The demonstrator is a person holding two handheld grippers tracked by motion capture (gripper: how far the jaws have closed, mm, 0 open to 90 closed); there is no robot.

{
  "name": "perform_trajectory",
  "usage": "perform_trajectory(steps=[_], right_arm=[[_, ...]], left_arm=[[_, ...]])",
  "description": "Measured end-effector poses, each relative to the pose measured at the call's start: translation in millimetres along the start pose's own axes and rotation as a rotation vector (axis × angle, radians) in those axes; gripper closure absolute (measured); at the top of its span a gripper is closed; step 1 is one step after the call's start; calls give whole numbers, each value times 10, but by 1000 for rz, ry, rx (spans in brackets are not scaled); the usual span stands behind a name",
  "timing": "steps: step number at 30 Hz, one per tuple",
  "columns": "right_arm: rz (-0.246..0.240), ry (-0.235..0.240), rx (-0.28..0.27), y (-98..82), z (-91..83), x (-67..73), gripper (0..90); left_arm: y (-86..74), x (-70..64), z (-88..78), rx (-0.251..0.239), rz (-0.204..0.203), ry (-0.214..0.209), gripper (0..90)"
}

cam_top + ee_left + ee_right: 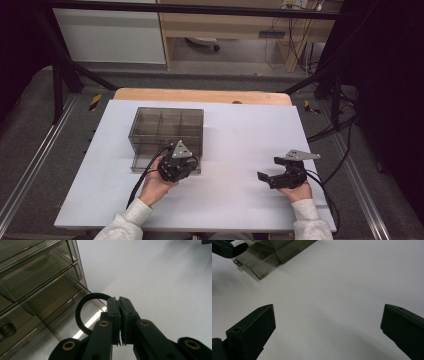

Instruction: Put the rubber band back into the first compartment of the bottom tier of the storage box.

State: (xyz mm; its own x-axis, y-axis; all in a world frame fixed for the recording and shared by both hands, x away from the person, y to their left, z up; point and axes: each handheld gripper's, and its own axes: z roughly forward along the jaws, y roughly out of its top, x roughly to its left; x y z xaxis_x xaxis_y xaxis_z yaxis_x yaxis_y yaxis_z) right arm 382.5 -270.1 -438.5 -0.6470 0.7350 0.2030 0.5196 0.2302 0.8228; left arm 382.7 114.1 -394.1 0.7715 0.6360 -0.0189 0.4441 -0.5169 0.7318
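Black ring pinched in the closed left claw beside the drawer box; next, place it in the pulled-out drawer; right claw gapes empty.

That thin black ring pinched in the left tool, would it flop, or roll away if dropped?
The black ring keeps a clean round shape though the left tool pinches it at one spot, so it is probably fairly stiff. It looks thin, so likely light. Being round, it might roll across the smooth white table if it landed on edge.

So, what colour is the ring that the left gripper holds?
Black. The ring, pinched in the left gripper, shows best in the left gripper view.
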Motion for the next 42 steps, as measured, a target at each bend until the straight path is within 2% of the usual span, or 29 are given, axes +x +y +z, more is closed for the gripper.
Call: perform_trajectory(steps=[29, 42], right_arm=[[0, -2, 1, 0, -1, 0, 2], [0, -2, 1, 0, -1, 0, 2]], left_arm=[[-182, 147, -179, 5, -28, 34, 867], [-273, 241, -296, -5, -54, 54, 867]])
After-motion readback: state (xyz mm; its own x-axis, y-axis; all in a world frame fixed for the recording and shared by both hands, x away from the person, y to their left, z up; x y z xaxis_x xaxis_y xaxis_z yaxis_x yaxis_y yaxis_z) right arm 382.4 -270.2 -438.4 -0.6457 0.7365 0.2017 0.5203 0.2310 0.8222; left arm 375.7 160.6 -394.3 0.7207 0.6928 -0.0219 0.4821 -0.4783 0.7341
